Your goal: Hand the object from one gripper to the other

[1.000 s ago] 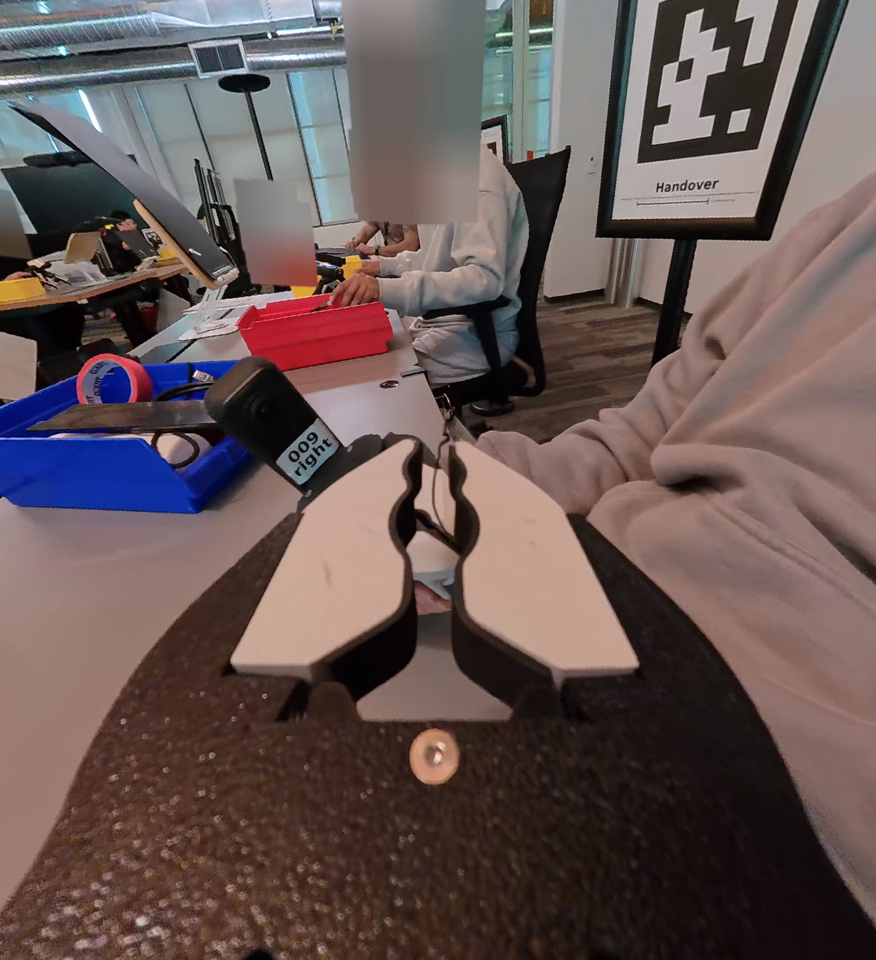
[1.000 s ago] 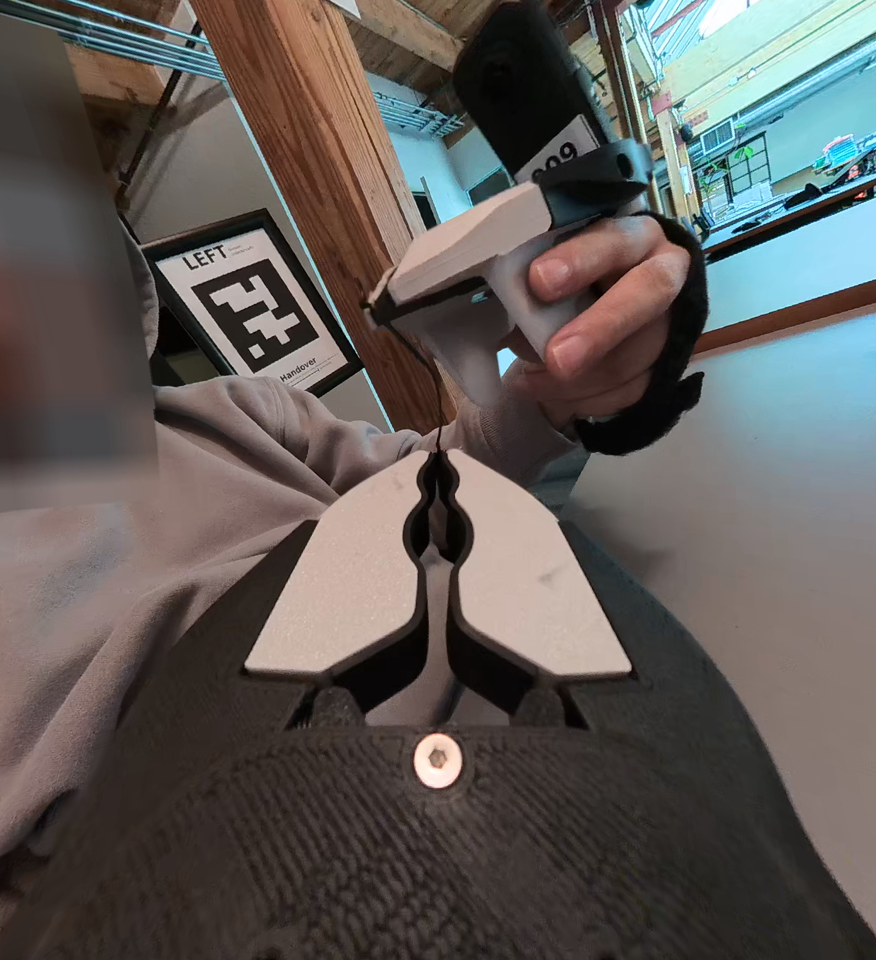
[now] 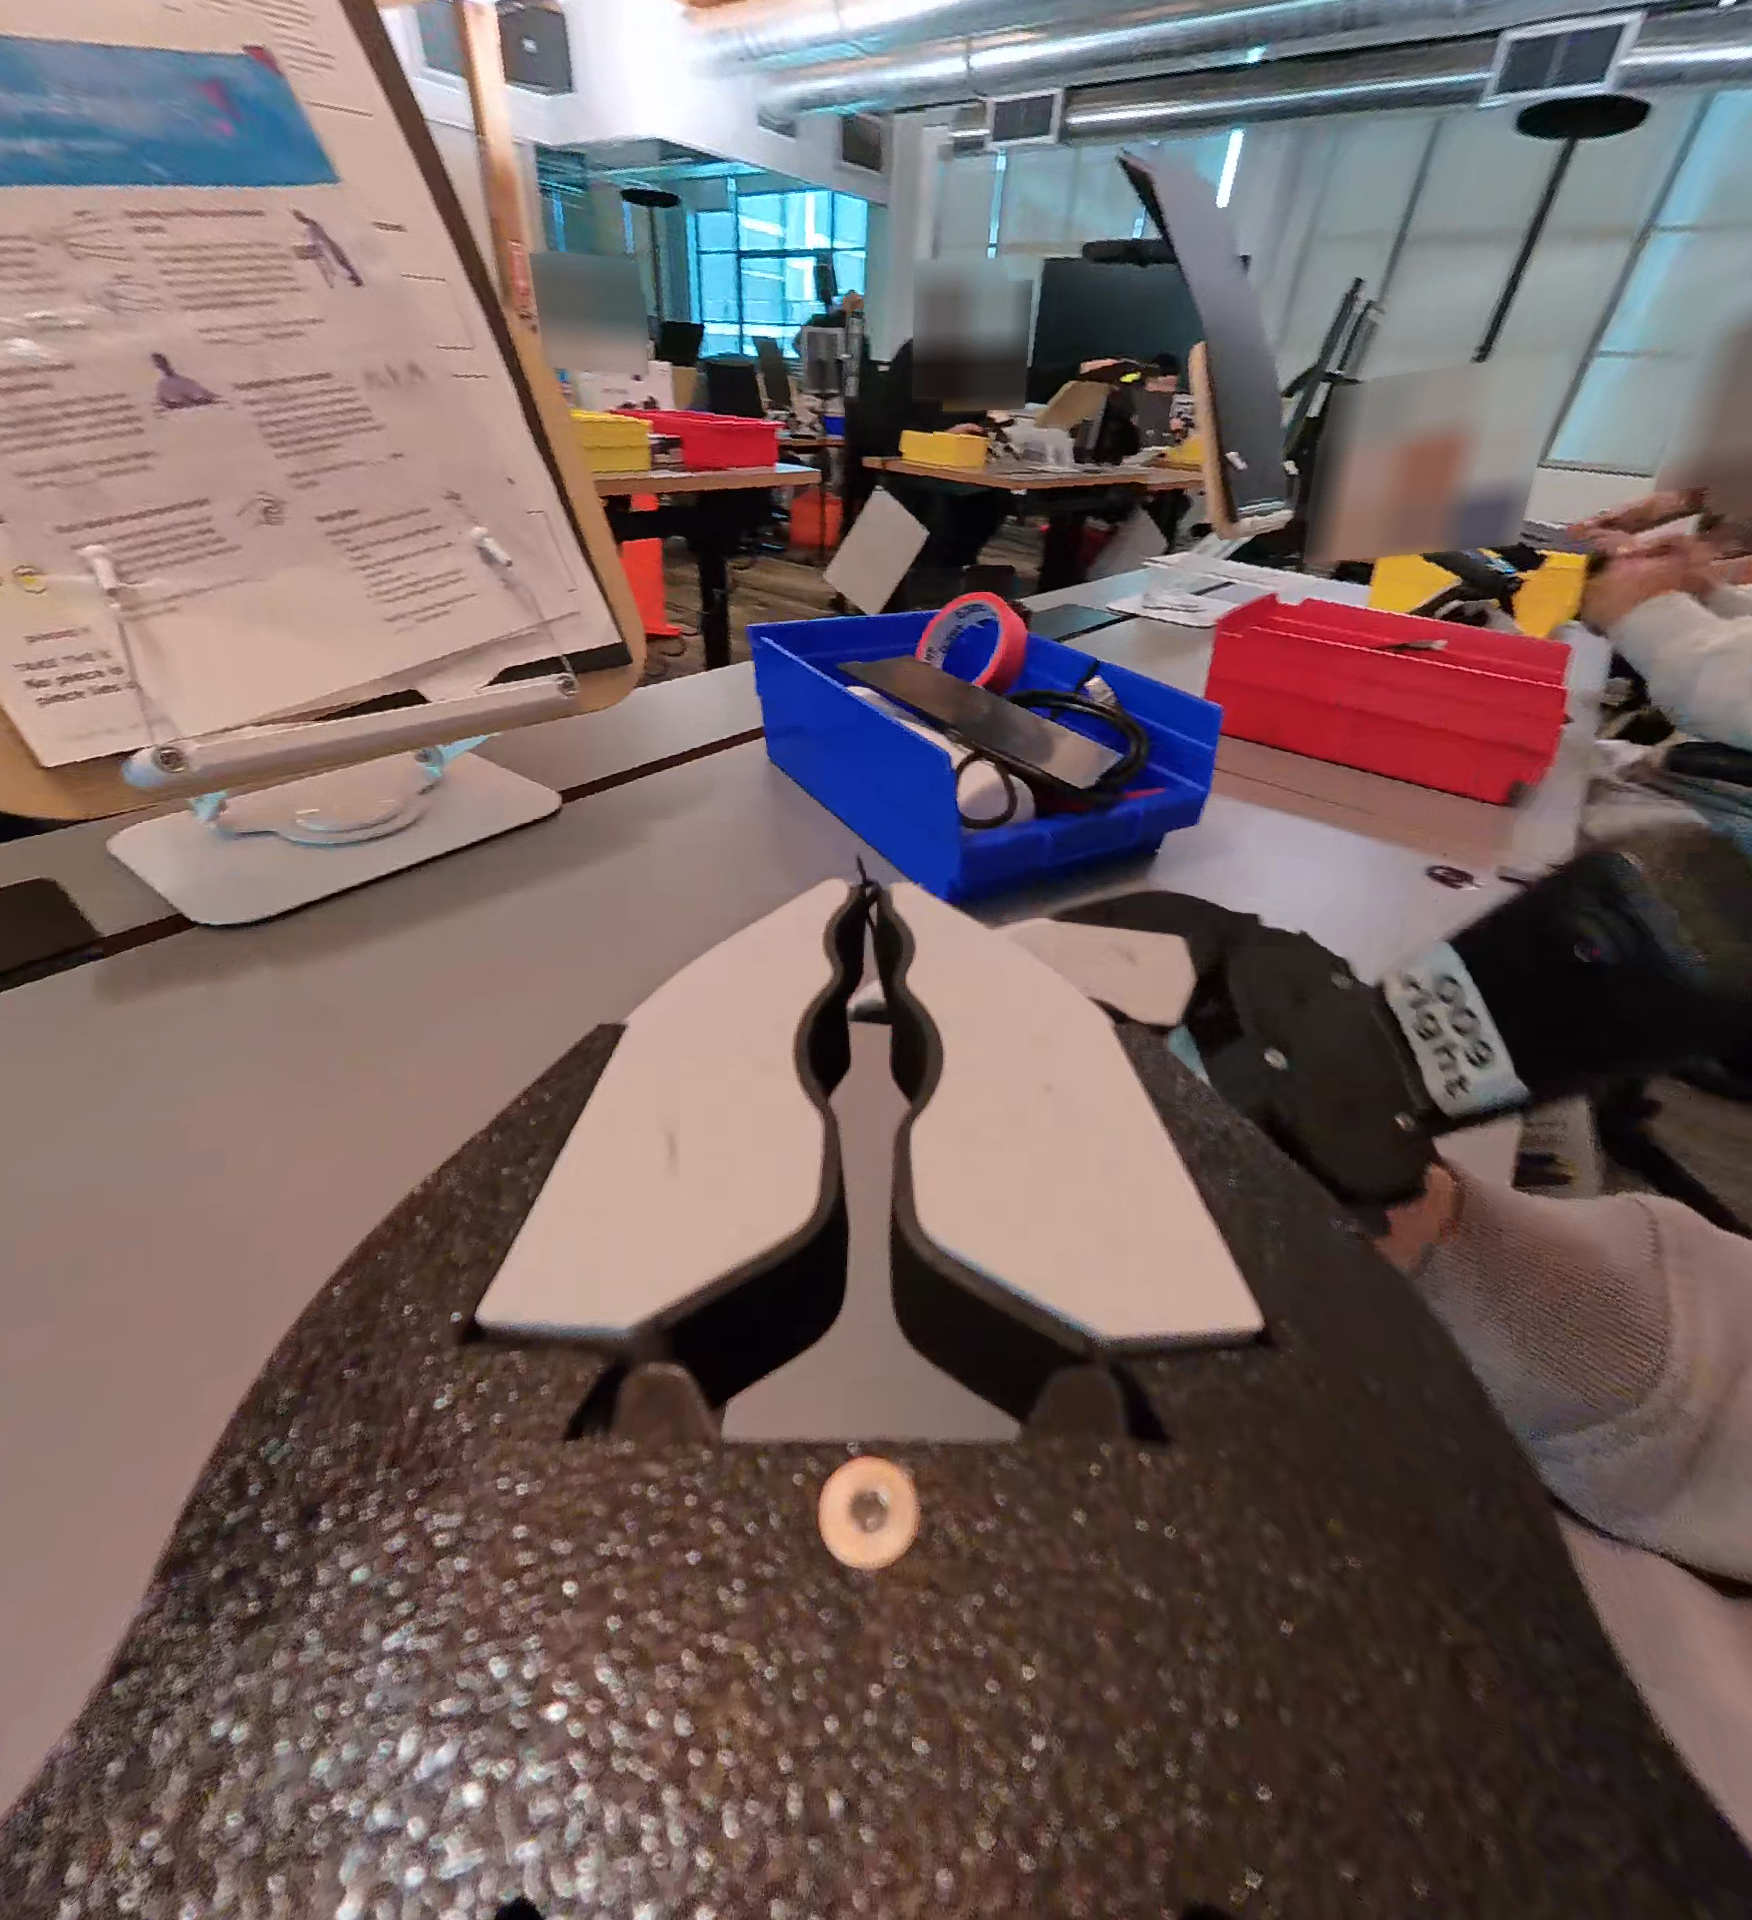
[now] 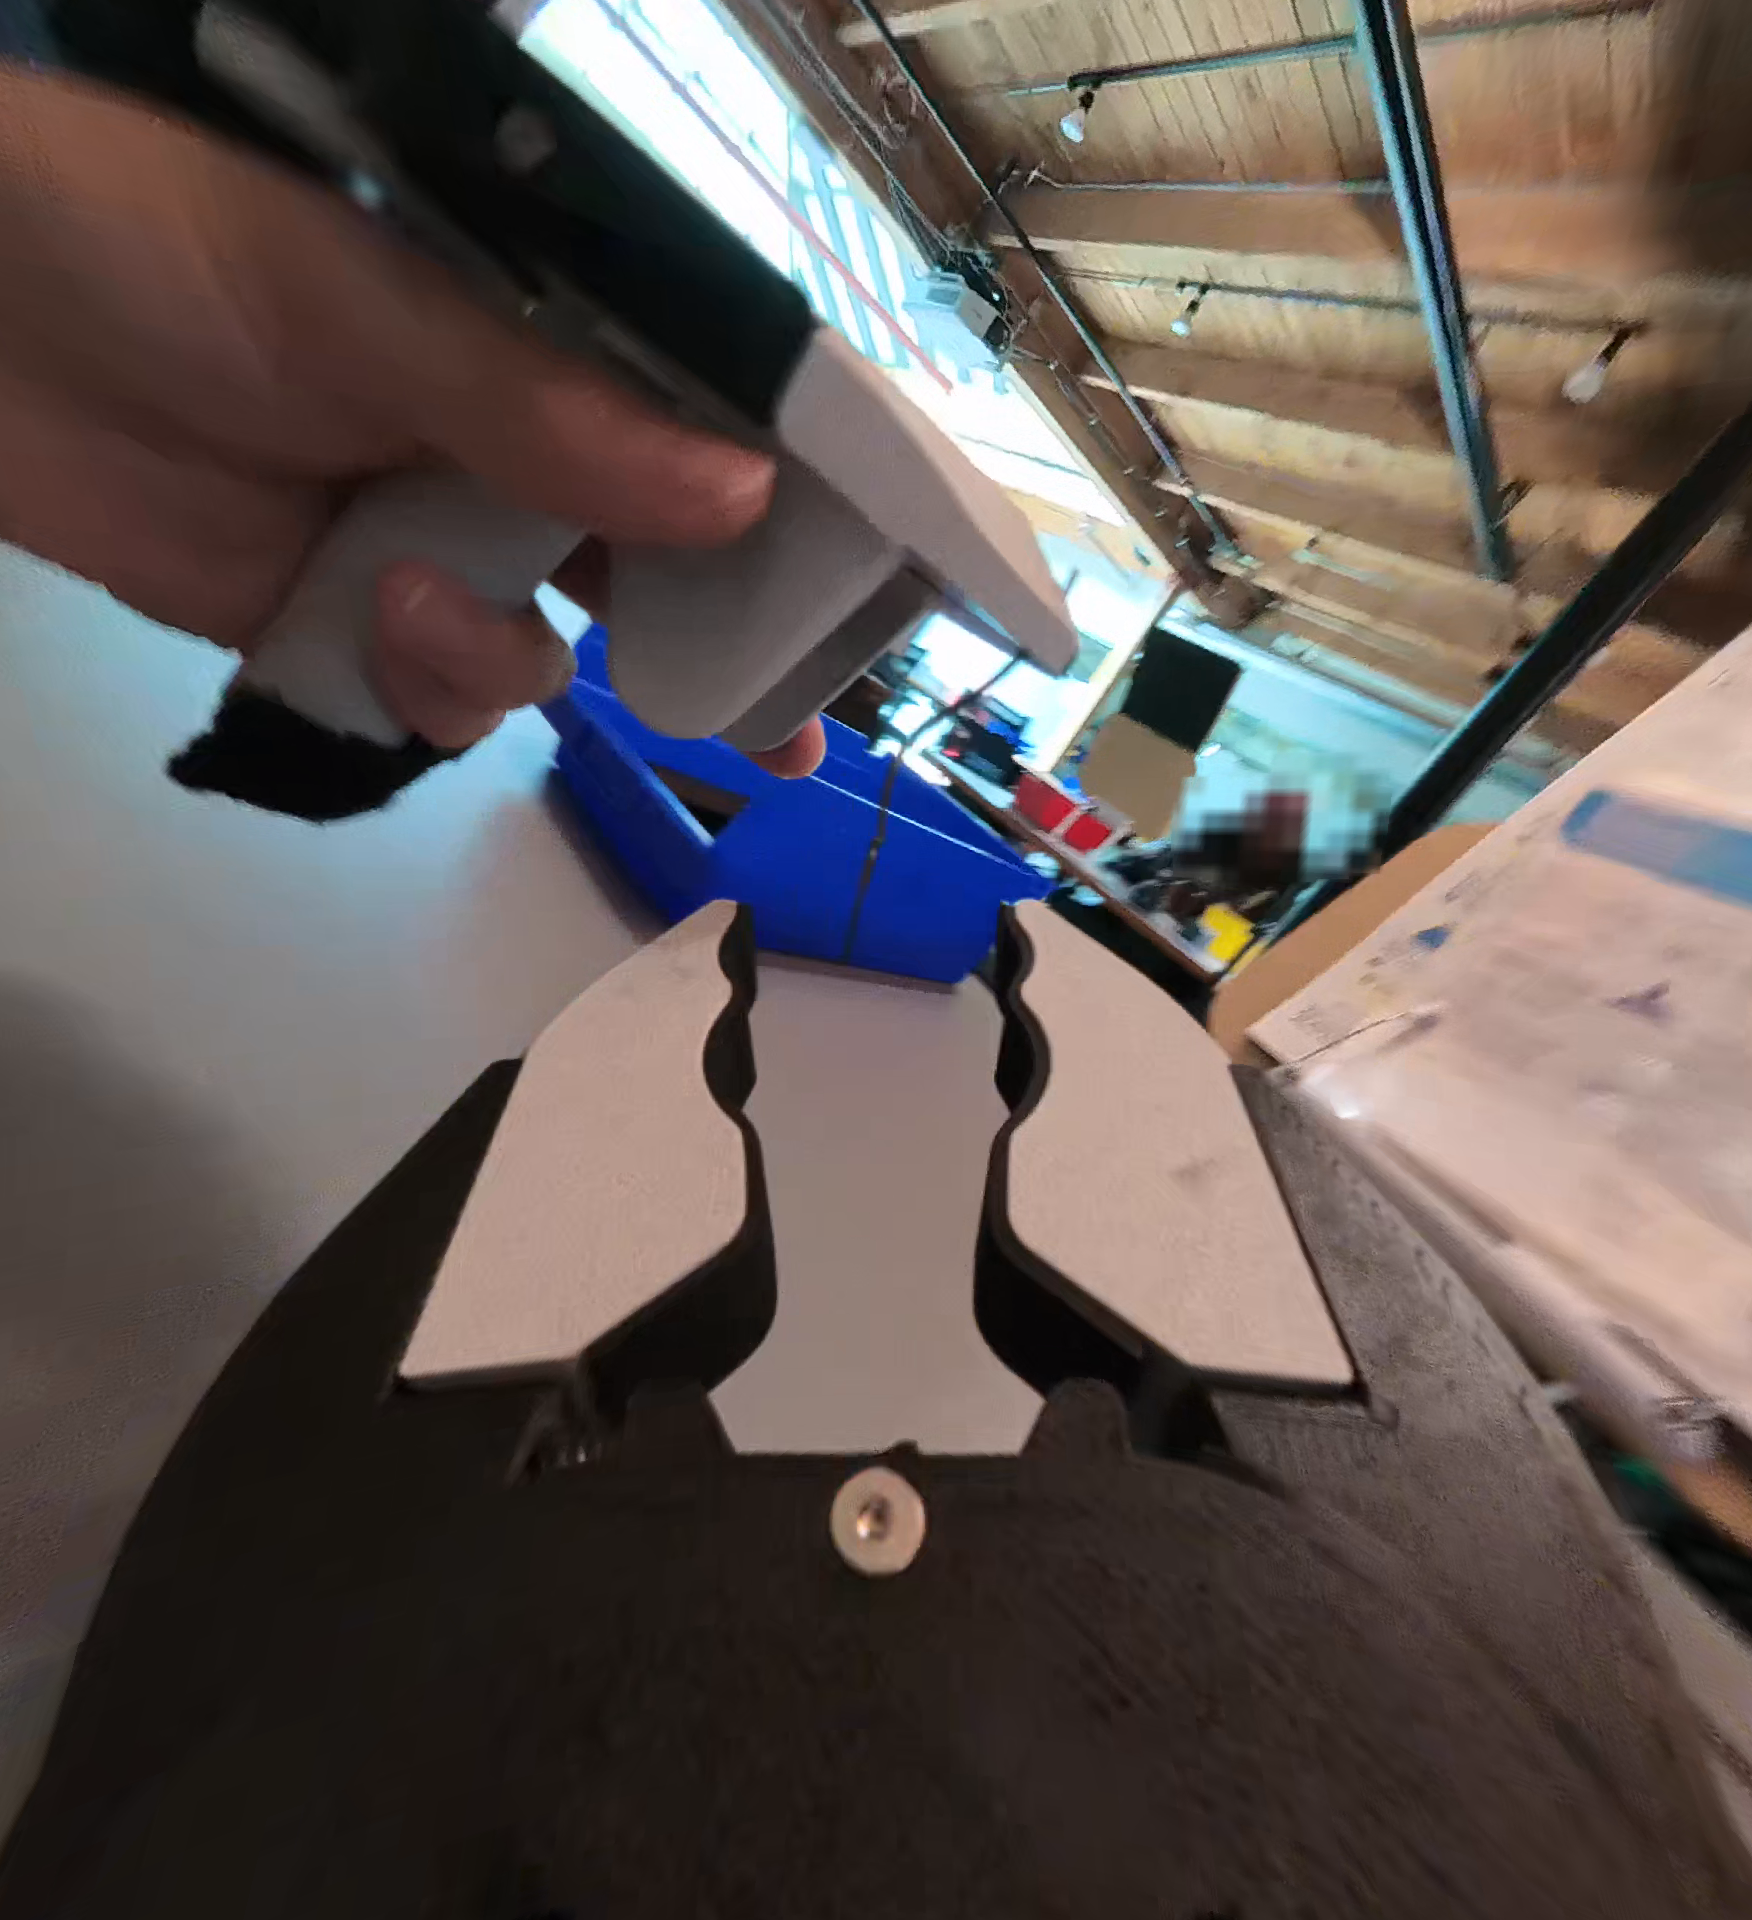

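Note:
The object is a thin black strand [image 3: 868, 914]. My left gripper [image 3: 869, 900] is shut on it, and a short end pokes up past the tips. In the right wrist view the left gripper [image 4: 1043, 634], held by a hand, is at upper left, and the strand [image 4: 874, 852] hangs from its tips down to the gap of my right gripper [image 4: 872, 925]. The right gripper is open with nothing between its jaws. In the left wrist view one of its white fingers [image 3: 1111, 966] lies just right of my left gripper's tips.
A blue bin [image 3: 955, 790] with tape and cables stands on the grey table [image 3: 228, 1091] just beyond the grippers. A red bin [image 3: 1371, 707] is to its right. A document stand [image 3: 332, 821] with a printed sheet is at the left. A seated person's sleeve [image 3: 1724, 644] is at far right. The grippers' ends are close to 5 cm from one another.
The right gripper has opened and let go of the strand, which the left gripper alone now holds. Both grippers have swung round toward the table and the blue bin.

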Demonstrator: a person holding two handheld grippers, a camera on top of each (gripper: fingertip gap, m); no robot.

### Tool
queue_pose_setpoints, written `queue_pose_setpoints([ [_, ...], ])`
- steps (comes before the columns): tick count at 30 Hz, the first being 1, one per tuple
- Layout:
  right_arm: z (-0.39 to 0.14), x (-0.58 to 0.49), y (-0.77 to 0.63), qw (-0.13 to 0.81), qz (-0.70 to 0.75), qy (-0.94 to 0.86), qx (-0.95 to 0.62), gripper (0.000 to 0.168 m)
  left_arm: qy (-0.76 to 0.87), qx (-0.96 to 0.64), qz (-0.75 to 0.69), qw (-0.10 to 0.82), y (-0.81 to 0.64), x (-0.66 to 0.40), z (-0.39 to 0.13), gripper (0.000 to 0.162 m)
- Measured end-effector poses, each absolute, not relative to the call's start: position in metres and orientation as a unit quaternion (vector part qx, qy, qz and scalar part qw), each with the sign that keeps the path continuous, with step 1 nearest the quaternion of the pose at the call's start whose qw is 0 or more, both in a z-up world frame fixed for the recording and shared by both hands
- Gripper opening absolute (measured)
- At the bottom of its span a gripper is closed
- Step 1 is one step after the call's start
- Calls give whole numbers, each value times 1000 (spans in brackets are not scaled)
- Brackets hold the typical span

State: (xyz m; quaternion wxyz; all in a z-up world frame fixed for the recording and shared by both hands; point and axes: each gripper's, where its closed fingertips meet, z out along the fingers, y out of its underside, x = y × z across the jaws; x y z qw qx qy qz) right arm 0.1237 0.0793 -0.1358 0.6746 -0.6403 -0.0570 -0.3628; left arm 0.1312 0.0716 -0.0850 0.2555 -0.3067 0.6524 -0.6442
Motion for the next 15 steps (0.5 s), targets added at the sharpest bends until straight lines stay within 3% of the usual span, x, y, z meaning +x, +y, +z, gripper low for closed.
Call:
queue_pose_setpoints([
  [4, -138, 129, 78, 630, -435, -77, -638, 37, 646, -323, -633, 280, 76, 136, -88, 2],
  [15, -130, 128, 72, 625, -468, -81, -619, 15, 632, -319, -641, 296, 69, 138, -90, 2],
])
